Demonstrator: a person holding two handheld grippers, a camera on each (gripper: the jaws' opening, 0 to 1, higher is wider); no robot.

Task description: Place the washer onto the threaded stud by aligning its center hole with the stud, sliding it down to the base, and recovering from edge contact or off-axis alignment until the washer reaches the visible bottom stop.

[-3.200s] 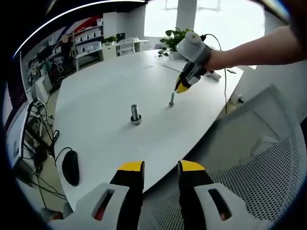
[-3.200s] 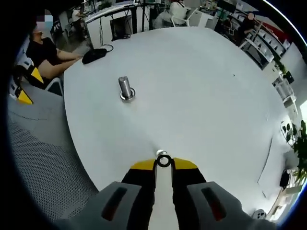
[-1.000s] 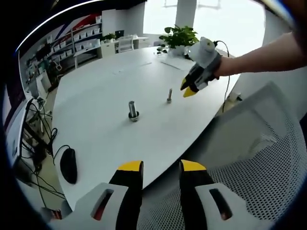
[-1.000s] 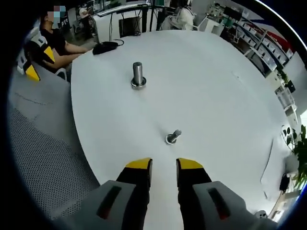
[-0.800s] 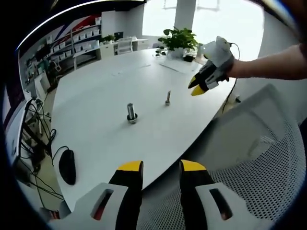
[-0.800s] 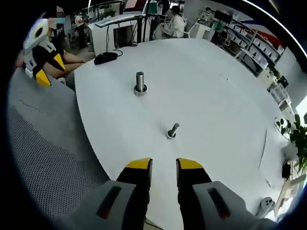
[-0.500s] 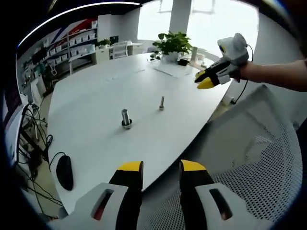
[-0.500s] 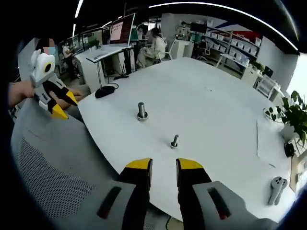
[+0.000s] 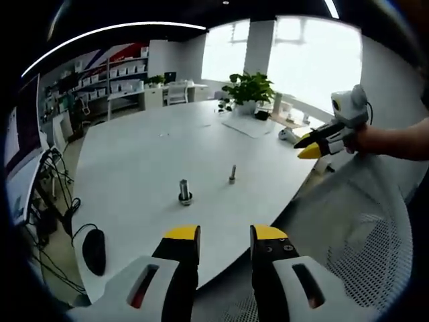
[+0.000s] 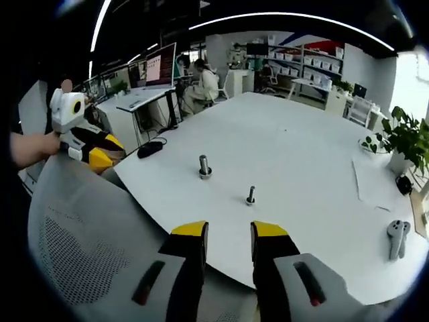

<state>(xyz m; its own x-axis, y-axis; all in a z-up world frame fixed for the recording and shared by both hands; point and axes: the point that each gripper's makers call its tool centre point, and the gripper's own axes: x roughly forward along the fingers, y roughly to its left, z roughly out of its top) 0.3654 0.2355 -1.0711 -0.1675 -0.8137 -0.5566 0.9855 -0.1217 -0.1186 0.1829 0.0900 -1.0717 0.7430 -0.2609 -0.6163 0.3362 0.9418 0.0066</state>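
Left gripper view: a large white table is seen beyond a grey mesh chair back, and 2 upright metal pieces stand on it, well apart from both tools. 1 thicker stud stands nearer the left gripper, with a ring at its base; 1 thinner threaded stud stands just beyond it, and a washer can be made out at its foot in the right gripper view, though it is too small for its seating to be judged. The left gripper is held off the table edge, over the chair, its 2 yellow-tipped jaws parted with nothing between them. The right gripper is seen at the right of this view, carried in a hand off the table, its tips close together; in its own view its jaws are parted and empty. 1 black mouse lies near the table's edge, 1 potted plant stands at the far end, and 1 sheet of paper lies before it. No writing can be read.
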